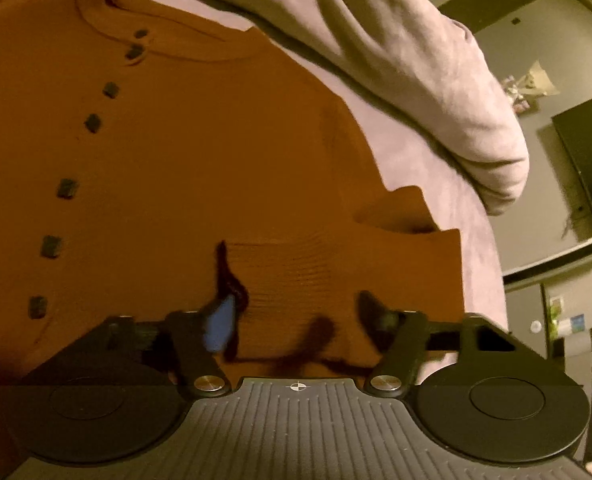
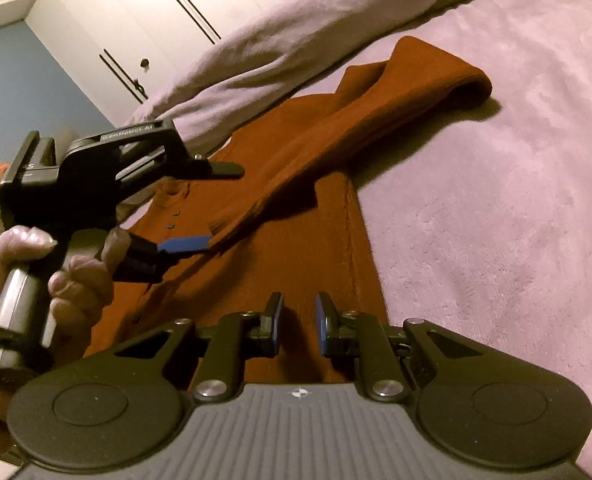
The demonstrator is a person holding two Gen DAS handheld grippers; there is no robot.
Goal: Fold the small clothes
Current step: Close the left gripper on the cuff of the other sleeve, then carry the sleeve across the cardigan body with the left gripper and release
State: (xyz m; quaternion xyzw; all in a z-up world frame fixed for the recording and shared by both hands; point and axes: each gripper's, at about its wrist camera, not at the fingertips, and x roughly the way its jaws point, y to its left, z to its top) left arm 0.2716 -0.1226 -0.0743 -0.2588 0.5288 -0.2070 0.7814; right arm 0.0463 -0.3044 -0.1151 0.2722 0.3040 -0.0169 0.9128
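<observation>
On bedspread (image 2: 496,200), left claw (image 2: 216,208) straddles cuff (image 2: 222,232).

The left gripper (image 2: 212,208), gripped by a gloved hand (image 2: 44,276), has its jaws spread apart. The right gripper (image 2: 299,312) sits near, jaws narrowly parted, pinching nothing.

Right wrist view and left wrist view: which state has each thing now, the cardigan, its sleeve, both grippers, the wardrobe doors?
Cardigan: flat on the blanket, front up, seemingly buttoned.
Sleeve: folded across the cardigan's body.
Left gripper: open, cuff between its fingers, not pinched.
Right gripper: narrowly open, empty, over the cardigan.
Wardrobe doors: shut.
</observation>
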